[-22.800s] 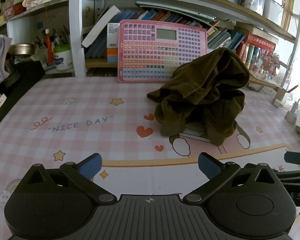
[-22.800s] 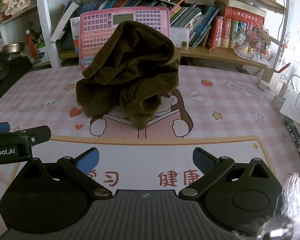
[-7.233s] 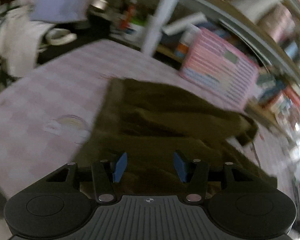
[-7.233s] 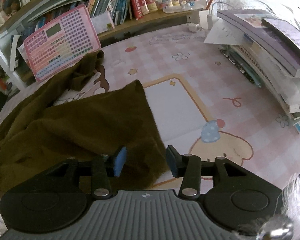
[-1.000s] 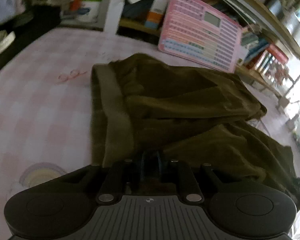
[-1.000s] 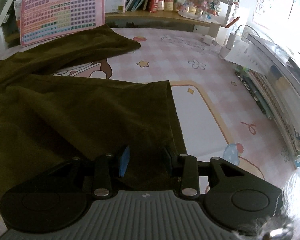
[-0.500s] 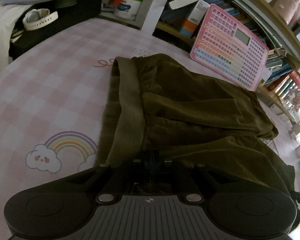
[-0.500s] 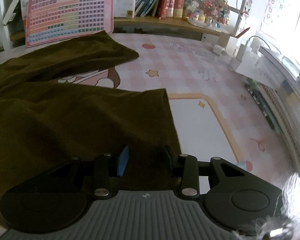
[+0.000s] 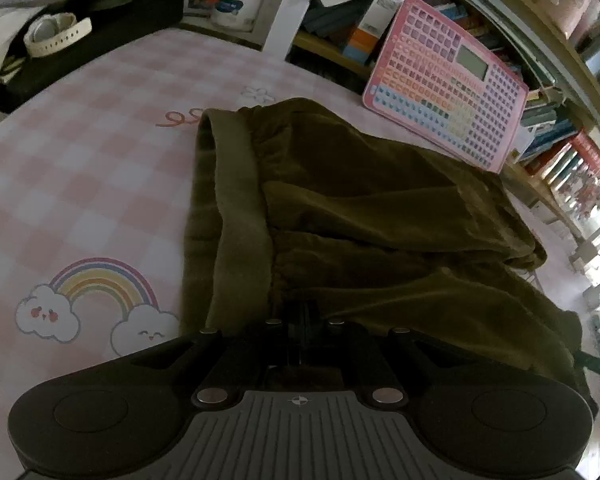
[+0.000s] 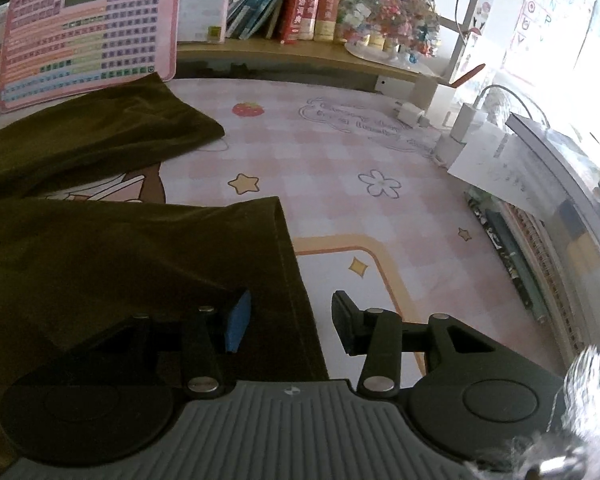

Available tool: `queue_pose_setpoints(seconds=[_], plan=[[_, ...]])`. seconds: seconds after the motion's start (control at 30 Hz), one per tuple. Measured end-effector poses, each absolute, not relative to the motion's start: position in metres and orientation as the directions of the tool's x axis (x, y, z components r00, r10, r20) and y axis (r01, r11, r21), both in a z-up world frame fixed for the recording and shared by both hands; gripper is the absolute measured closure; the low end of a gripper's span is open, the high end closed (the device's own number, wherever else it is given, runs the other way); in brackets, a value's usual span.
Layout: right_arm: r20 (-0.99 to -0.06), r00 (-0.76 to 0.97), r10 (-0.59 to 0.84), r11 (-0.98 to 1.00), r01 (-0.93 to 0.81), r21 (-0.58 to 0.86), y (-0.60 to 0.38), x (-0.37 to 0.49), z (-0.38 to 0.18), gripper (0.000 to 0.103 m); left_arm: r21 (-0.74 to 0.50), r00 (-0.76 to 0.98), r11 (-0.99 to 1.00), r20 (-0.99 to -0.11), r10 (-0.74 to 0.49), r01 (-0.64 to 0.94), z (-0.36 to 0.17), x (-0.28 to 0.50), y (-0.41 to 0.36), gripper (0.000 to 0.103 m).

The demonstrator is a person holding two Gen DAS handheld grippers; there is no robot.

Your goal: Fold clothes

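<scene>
While the left gripper (image 9: 303, 322) is pinching the olive trousers (image 9: 364, 216) – jaws closed near the waistband (image 9: 240, 216) – they are lying on the pink mat (image 9: 80, 184). The right gripper (image 10: 290, 320) is standing open, its 2 fingers straddling a leg hem (image 10: 290, 264).

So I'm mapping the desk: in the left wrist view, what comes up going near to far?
Left hand-held gripper → olive trousers → pink keyboard toy → bookshelf.

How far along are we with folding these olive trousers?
Done: the olive-green velvety trousers lie spread on the pink checked mat. In hand: left gripper shut near the waistband; right gripper open astride the near leg's hem. Left: no fold made yet.
</scene>
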State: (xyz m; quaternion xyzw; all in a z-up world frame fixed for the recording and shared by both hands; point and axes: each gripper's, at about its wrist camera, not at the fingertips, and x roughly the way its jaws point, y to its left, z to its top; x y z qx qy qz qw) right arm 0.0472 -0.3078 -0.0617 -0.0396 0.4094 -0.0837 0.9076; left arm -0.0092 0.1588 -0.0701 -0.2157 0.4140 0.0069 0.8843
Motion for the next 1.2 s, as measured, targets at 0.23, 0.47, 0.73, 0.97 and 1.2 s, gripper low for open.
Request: queue_pose_setpoints(seconds=[0.23, 0.47, 0.73, 0.97, 1.2], plan=[[-0.740, 0.654, -0.157, 0.986, 0.147, -0.079, -0.304, 0.016, -0.057, 0.062, -0.394, 0.666, 0.905, -0.719, -0.195, -0.160, -0.067, -0.015, 0.162, 0.096], [-0.737, 0.659, -0.152, 0.983, 0.181, -0.042, -0.290, -0.028, -0.056, 0.061, -0.440, 0.667, 0.877, -0.714, -0.212, -0.192, -0.074, -0.006, 0.173, 0.097], [-0.730, 0.662, -0.167, 0.978, 0.204, -0.039, -0.277, -0.052, -0.050, 0.059, -0.381, 0.658, 0.917, -0.721, -0.216, -0.117, -0.066, -0.015, 0.166, 0.095], [-0.729, 0.671, -0.136, 0.982, 0.190, -0.008, -0.256, -0.071, -0.043, 0.056, -0.308, 0.673, 0.951, -0.710, -0.210, -0.028, -0.048, -0.041, 0.155, 0.080], [-0.728, 0.678, -0.104, 0.985, 0.174, 0.021, -0.233, -0.089, -0.035, 0.051, -0.250, 0.664, 0.968, -0.718, -0.208, 0.032, -0.041, -0.059, 0.139, 0.073]])
